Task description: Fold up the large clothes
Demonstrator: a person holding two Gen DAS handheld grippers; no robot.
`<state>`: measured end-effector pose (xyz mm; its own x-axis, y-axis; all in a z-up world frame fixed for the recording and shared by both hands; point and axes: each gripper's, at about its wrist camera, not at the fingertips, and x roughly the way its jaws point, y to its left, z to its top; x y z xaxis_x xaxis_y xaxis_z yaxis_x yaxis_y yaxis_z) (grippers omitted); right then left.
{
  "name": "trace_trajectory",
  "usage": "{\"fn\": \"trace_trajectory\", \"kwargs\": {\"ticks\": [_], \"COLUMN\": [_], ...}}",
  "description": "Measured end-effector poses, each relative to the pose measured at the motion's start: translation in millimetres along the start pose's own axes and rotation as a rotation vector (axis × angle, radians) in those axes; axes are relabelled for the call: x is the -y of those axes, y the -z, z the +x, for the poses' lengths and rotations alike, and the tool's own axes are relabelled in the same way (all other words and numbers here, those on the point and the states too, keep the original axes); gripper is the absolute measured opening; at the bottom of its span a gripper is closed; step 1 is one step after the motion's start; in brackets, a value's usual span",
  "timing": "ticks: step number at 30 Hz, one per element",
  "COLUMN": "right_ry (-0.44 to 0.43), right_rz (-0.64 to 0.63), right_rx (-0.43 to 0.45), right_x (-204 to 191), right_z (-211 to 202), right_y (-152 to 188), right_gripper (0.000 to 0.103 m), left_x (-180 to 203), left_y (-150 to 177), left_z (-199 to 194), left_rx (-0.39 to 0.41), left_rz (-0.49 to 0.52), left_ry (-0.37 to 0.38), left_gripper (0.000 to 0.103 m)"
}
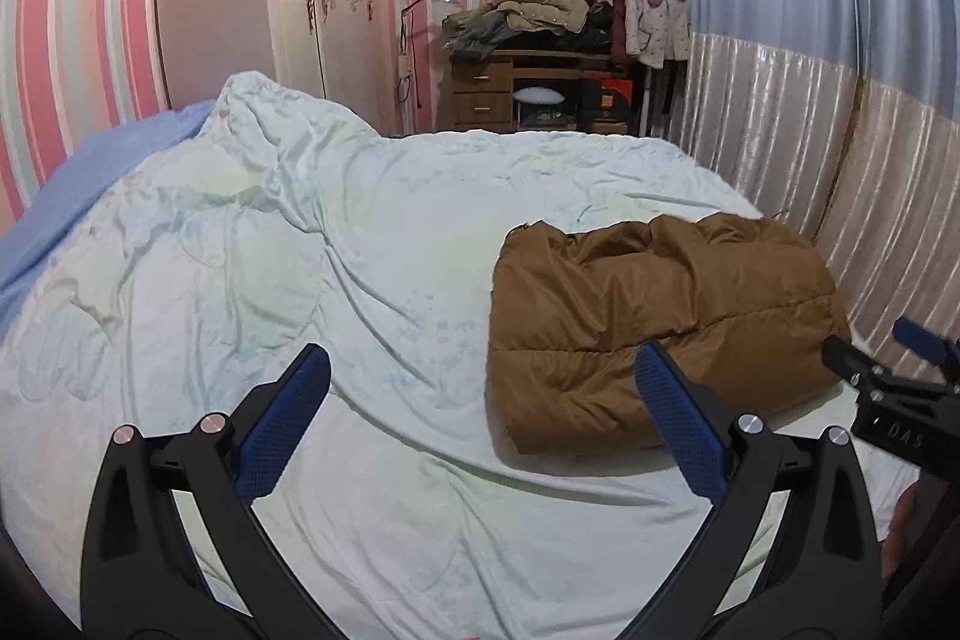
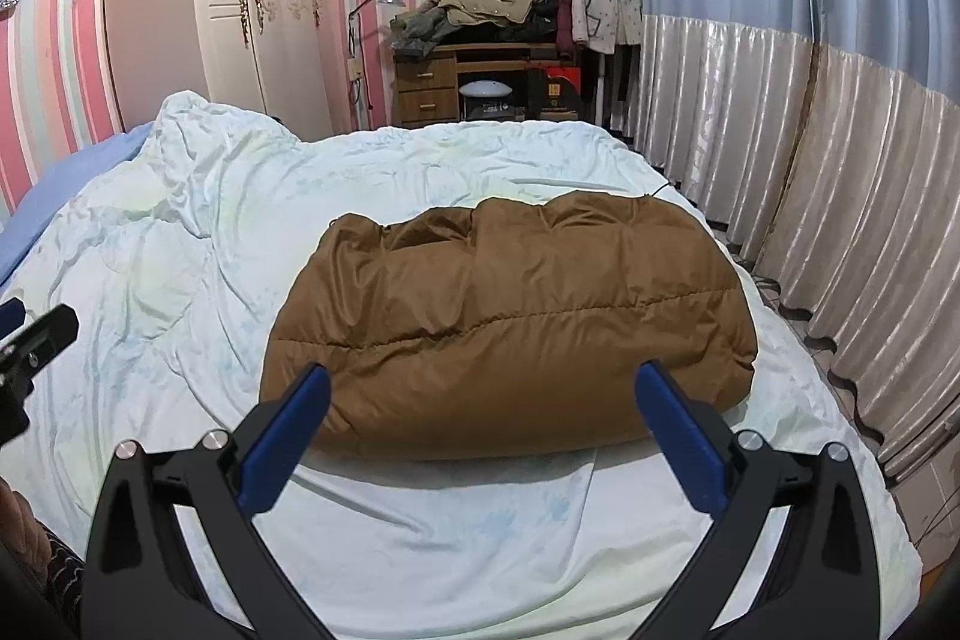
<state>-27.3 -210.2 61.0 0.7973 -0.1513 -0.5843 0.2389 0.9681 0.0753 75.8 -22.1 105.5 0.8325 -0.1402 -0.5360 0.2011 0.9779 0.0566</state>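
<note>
Blue pads [image 2: 282, 442] on the right gripper [image 2: 480, 424] are sitting closest to the camera, and its jaws are standing wide apart with nothing between them. Just past the jaws, a brown puffy coat [image 2: 510, 316] is lying folded into a fat bundle on the bed [image 2: 420, 550]. The coat is resting on a pale, wrinkled quilt [image 2: 180, 244], toward the 3 o'clock side of the bed, near the shiny curtain [image 2: 840, 160]. One pad is reaching up over the coat's near edge at 7 o'clock, but whether it is touching the cloth is hard to tell. The left gripper [image 1: 480, 412] is hanging over the bare quilt [image 1: 240, 250], and its jaws are also standing wide apart and holding nothing. From the left view, the brown puffy coat [image 1: 660, 316] is lying at 2 o'clock, with the right-hand pad [image 1: 678, 424] showing in front of its near edge. A black part of the right gripper [image 1: 888, 400] is poking in at 3 o'clock in that view. A blue sheet [image 1: 90, 184] is peeking out at 10 o'clock. At 12 o'clock, far behind the bed, a wooden bench [image 2: 456, 82] is carrying a pile of clothes [image 2: 474, 13], and a white jacket [image 2: 606, 10] is hanging on a rack beside it. A white wardrobe [image 2: 258, 22] is standing against the striped pink wall [image 2: 60, 40].
</note>
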Motion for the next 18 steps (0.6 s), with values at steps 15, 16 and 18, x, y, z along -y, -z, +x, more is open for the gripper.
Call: {"fn": "trace_trajectory", "kwargs": {"ticks": [15,16,18], "right_ry": [0.003,0.003,0.006], "right_rz": [-0.007,-0.009,-0.01], "right_rx": [-0.014,-0.018,-0.025], "right_x": [2,2,4], "right_z": [8,10,13], "right_y": [2,2,3], "right_gripper": [0.101,0.101,0.101], "left_x": [-1,-1,-1], "left_y": [-1,-1,-1], "left_z": [-4,-4,-6], "left_rx": [0.003,0.004,0.007], "left_rz": [-0.019,-0.021,-0.022], "left_ry": [-0.034,-0.023,-0.029], "left_gripper": [0.1,0.1,0.1]}}
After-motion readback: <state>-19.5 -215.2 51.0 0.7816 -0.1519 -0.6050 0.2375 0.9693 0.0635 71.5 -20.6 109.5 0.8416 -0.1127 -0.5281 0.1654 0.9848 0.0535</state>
